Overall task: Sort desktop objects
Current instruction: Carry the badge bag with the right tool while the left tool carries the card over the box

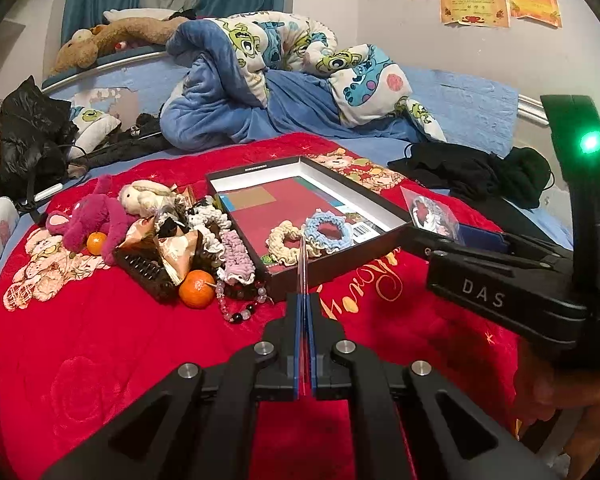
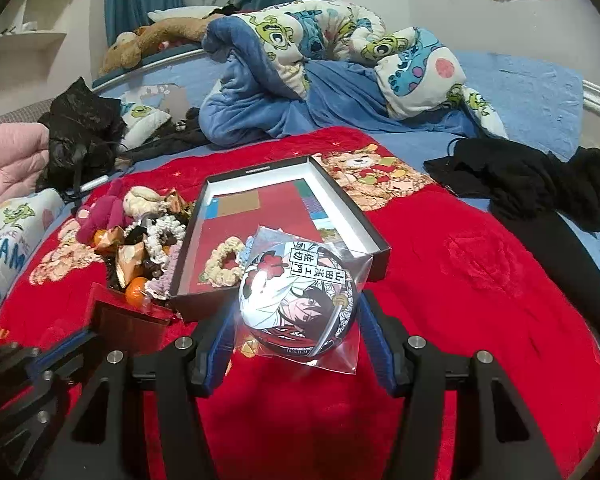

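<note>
The right gripper [image 2: 296,344] is clamped on a round badge in a clear sleeve [image 2: 298,300], pads on either side of the disc, printed face tilted toward the camera. It hangs over the red blanket [image 2: 480,280], just at the 6 o'clock edge of the shallow black box [image 2: 376,240].

In the left wrist view that same badge [image 1: 430,212] shows at 3 o'clock, poking past the box's near right corner [image 1: 396,216].

The left gripper [image 1: 305,308] is pinched tight on a thin, flat, clear-edged piece [image 1: 303,258], seen edge-on there. From the right wrist view it looks like a flat reddish card [image 2: 132,308] at 9 o'clock, held just beside the heap. What it is exactly, hard to tell.

Inside the box lie a cream scrunchie [image 1: 286,238] and a pale blue scrunchie [image 1: 328,230], touching each other near the front wall.

At 9 o'clock of the box sits the unsorted heap: a magenta plush [image 1: 96,216], a cream plush [image 1: 144,198], crinkled gold wrappers [image 1: 176,248], a pink knitted band [image 1: 236,256], a bead bracelet [image 1: 242,304] and two small oranges, one at the front [image 1: 196,288] and one by the plush [image 1: 96,242].

At 12 o'clock, a rumpled blue cartoon quilt [image 1: 260,80].
</note>
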The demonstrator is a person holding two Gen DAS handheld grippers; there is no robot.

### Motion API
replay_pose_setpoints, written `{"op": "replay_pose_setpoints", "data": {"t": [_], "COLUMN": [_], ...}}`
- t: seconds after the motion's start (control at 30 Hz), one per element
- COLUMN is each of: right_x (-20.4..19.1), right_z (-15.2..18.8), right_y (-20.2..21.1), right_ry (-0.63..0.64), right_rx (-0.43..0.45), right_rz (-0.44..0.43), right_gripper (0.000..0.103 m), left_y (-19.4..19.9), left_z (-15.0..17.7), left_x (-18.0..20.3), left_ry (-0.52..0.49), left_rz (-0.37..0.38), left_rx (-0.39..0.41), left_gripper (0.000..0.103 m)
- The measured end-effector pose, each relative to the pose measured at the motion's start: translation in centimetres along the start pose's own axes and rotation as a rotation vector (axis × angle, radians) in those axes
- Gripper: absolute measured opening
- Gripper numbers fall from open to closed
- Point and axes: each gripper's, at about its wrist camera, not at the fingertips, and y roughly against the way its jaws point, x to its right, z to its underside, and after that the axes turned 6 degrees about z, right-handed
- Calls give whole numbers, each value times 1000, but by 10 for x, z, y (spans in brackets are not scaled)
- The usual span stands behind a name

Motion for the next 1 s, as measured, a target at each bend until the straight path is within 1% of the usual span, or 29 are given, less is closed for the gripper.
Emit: {"op": "replay_pose_setpoints", "data": {"t": [0.2,0.33,0.43,0.57,0.63,0.8,0.9,1.0], "right_x": [4,4,5,8,8,2,-2,-7], "right_z": [-11,-24,-34,-48,-54,-87,-110,-125], "right_y": [-8,-15,-20,-32,-38,-62,-86,-109], "right_ry": [-36,-46,-43,-66,-71,-14,27,95], "right_rx": [4,8,16,13,11,21,2,20], "right_rz": [-24,-11,-17,-34,-19,9,-23,-8], "right_gripper": [56,56,56,56,56,56,56,56], "left_y": [-10,-14,-22,-36,-45,-68,-88,-116], "left_z": [-17,-28,-37,-56,-68,-95,-110,-124], "left_x": [-1,0,0,-4,-8,-21,-30,-41], "left_ry": [17,15,25,31,45,44,37,37], "left_rz": [6,5,10,7,8,-10,-22,-30], "left_rx": [0,8,-5,-9,-12,-2,5,3], "left_gripper": [3,3,3,3,3,3,3,3]}}
